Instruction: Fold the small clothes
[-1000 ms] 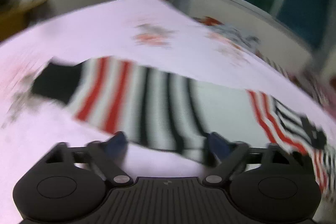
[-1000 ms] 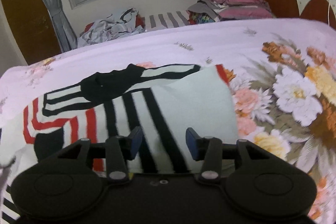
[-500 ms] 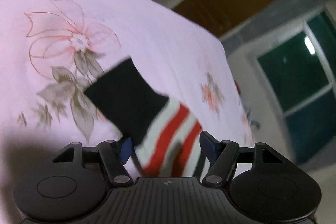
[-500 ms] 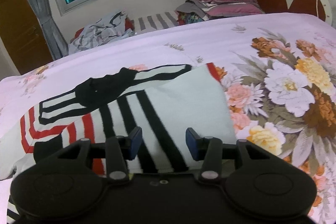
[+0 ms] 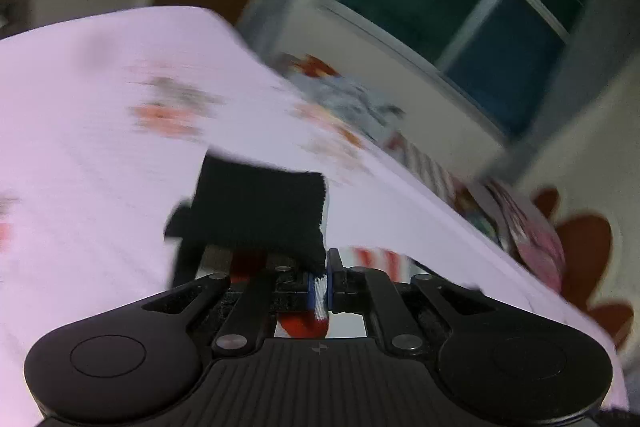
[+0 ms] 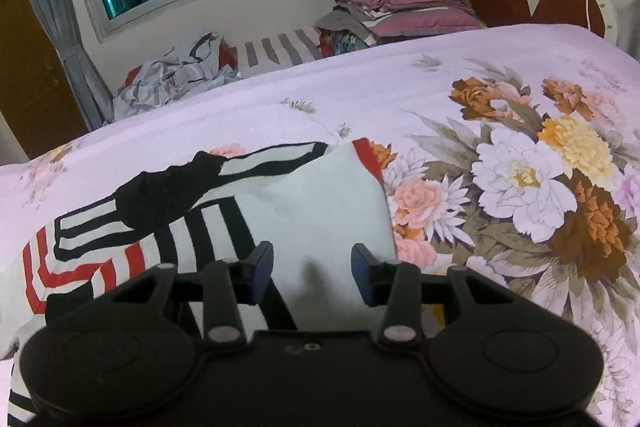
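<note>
Left gripper clenched on striped sweater's black cuff, sleeve fold-in underway; right gripper released over sweater body. Next: lay sleeve across body.

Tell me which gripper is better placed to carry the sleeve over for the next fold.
Left. The left gripper is shut on the striped sweater at its black cuff; the right gripper is open, holding nothing.

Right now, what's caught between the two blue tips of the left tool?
In the left wrist view, the left tool pinches the striped garment's fabric, its black cuff flopped forward.
</note>
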